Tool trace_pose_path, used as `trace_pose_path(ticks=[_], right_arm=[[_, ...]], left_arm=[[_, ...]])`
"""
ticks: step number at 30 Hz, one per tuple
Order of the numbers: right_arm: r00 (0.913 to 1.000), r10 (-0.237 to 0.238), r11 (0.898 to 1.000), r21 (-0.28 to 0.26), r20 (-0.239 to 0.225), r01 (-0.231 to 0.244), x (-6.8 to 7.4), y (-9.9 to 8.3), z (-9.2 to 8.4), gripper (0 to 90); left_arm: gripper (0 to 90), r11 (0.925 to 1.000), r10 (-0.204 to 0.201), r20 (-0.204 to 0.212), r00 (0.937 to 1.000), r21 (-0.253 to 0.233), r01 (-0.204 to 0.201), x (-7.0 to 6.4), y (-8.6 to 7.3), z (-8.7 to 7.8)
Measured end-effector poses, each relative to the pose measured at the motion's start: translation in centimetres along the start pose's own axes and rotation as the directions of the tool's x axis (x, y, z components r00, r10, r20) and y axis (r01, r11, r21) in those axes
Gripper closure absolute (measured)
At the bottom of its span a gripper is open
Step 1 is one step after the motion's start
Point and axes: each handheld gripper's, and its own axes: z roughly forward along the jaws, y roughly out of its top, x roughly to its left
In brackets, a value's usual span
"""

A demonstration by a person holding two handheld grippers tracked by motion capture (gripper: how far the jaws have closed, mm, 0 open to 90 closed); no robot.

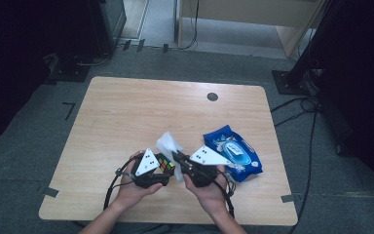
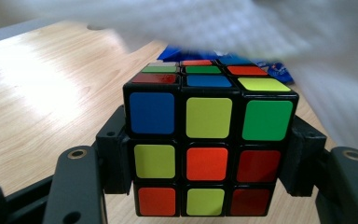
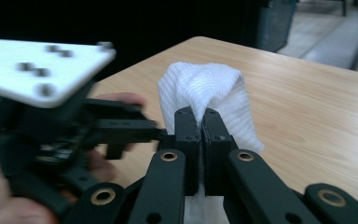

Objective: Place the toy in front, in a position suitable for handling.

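A scrambled Rubik's cube [image 2: 207, 140] sits between the jaws of my left gripper [image 2: 207, 158], which is shut on its two sides; from above the cube [image 1: 164, 165] shows near the table's front middle. My right gripper [image 3: 200, 123] is shut on a white wet wipe [image 3: 205, 91], which stands up in a fold above its jaws. In the high view the wipe [image 1: 168, 143] hangs just past the cube, with the right gripper [image 1: 179, 158] close beside the left gripper [image 1: 168, 168]. The wipe [image 2: 270, 28] blurs across the top of the left gripper view.
A blue pack of wet wipes [image 1: 233, 151] lies to the right of my right hand. The wooden table [image 1: 141, 112] has a round grommet [image 1: 212, 96] at its far edge. Cables and stands ring the carpeted floor around it.
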Motion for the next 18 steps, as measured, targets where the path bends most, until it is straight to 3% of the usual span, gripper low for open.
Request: trace_pose_path(ticks=[2, 6, 14, 18], right_arm=[[0.9996, -0.025, 0.999, 0.021, -0.011, 0.025, 0.5, -0.3, 0.6, 88.7], [0.9995, 0.027, 0.999, 0.032, -0.014, -0.027, -0.5, -1.4, 1.4, 88.6], [0.9967, 0.055, 0.998, 0.041, 0.060, -0.057, -2.8, -2.3, 1.4, 88.7], [0.9922, 0.033, 0.998, 0.057, 0.120, -0.040, -3.8, -2.9, 1.6, 88.7]], left_arm=[[34.6, 1.0000, 0.003, 0.000, 1.0000, -0.005, -0.003, -0.1, 0.1, -0.1], [34.6, 1.0000, 0.007, -0.015, 0.9999, -0.002, -0.007, -0.1, 0.0, -0.1], [34.6, 1.0000, 0.006, -0.015, 0.9999, -0.007, -0.006, -0.1, 0.0, -0.1], [34.5, 0.9996, -0.008, -0.013, 0.9999, -0.027, 0.007, 0.2, 0.1, -0.4]])
